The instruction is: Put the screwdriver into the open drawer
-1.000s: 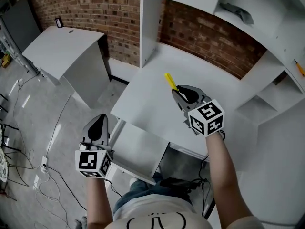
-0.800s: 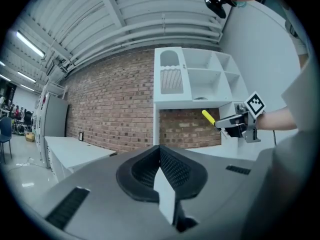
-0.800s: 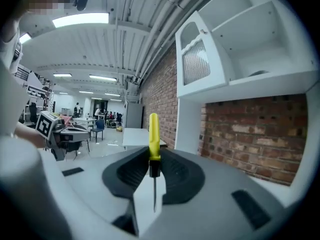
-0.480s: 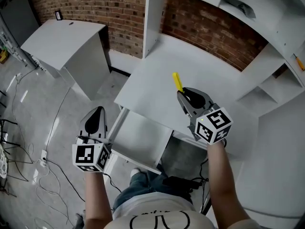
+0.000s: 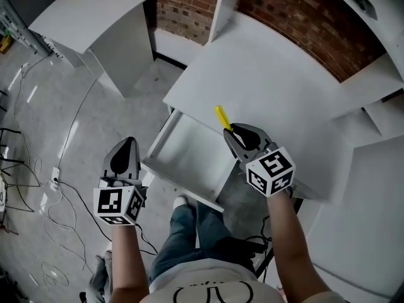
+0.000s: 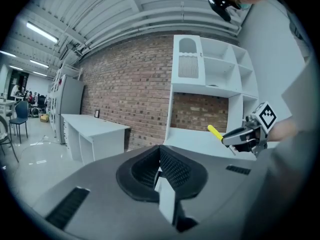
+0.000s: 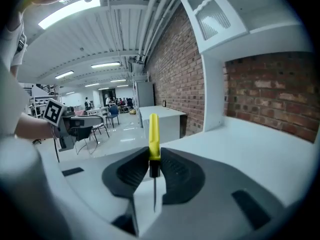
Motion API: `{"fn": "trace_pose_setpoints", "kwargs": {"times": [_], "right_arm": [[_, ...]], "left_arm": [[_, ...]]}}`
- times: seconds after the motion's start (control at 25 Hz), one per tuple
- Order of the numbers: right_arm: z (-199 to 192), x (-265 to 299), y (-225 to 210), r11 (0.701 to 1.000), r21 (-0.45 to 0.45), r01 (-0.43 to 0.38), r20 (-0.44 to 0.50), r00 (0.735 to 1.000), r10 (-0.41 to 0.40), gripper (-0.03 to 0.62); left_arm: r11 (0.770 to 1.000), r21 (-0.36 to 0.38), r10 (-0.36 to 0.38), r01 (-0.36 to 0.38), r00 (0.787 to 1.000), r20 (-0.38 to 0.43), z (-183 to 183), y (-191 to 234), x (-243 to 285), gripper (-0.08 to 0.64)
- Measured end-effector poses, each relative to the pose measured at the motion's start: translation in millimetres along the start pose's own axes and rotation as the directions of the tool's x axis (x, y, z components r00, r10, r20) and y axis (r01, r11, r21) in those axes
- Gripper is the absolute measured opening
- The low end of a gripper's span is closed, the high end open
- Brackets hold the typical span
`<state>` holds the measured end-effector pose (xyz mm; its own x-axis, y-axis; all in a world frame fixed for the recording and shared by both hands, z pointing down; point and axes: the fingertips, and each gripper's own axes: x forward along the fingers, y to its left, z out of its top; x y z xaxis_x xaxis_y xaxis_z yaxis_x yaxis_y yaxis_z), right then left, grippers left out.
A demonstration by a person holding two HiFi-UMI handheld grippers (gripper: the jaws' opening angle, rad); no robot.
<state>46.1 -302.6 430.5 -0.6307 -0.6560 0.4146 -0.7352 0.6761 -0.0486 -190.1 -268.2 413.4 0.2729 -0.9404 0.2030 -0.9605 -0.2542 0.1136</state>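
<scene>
The screwdriver (image 5: 222, 117) has a yellow handle that sticks out past the tips of my right gripper (image 5: 231, 134), which is shut on it. In the right gripper view the screwdriver (image 7: 154, 134) stands upright between the jaws, its thin metal shaft pointing back toward the camera. The gripper hangs over the right side of the open white drawer (image 5: 189, 158), at the desk's front edge. My left gripper (image 5: 128, 146) is left of the drawer over the floor, shut with nothing in it. The left gripper view shows the right gripper (image 6: 240, 135) and the yellow screwdriver (image 6: 215, 132).
The white desk top (image 5: 271, 74) runs behind the drawer, with shelf units at the right and a brick wall behind. A second white desk (image 5: 95, 17) stands at the back left. Cables (image 5: 57, 188) lie on the grey floor. The person's legs (image 5: 189, 232) are below the drawer.
Both hands have come down and nearer. The right gripper has carried the screwdriver from above the desk top to over the open drawer's right side. The left gripper stays shut.
</scene>
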Motion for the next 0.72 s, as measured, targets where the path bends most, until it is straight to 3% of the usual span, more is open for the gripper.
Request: {"fn": "trace_pose_setpoints", "kwargs": {"times": [0.16, 0.36, 0.48, 0.72], "right_arm": [[-48.5, 30.5, 32.5, 0.997, 0.013, -0.075, -0.102, 0.992, 0.076, 0.08], [-131.3, 74.0, 66.0, 0.99, 0.031, -0.139, -0.252, 0.957, 0.142, 0.08], [-174.9, 98.4, 75.0, 0.987, 0.042, -0.153, -0.338, 0.928, 0.159, 0.08], [-258.0, 141.2, 81.0, 0.984, 0.015, -0.175, -0.517, 0.842, 0.158, 0.081]], "left_arm": [[1.0, -0.02, 0.015, -0.016, 0.999, -0.047, -29.0, 9.5, -10.4, 0.012], [0.999, -0.006, 0.048, -0.049, 0.992, -0.114, -67.8, 24.2, -27.4, 0.012], [0.998, 0.019, 0.057, -0.055, 0.986, -0.154, -87.6, 27.2, -35.8, 0.012], [0.995, -0.017, 0.092, -0.096, 0.981, -0.169, -115.1, 35.5, -44.9, 0.012]]}}
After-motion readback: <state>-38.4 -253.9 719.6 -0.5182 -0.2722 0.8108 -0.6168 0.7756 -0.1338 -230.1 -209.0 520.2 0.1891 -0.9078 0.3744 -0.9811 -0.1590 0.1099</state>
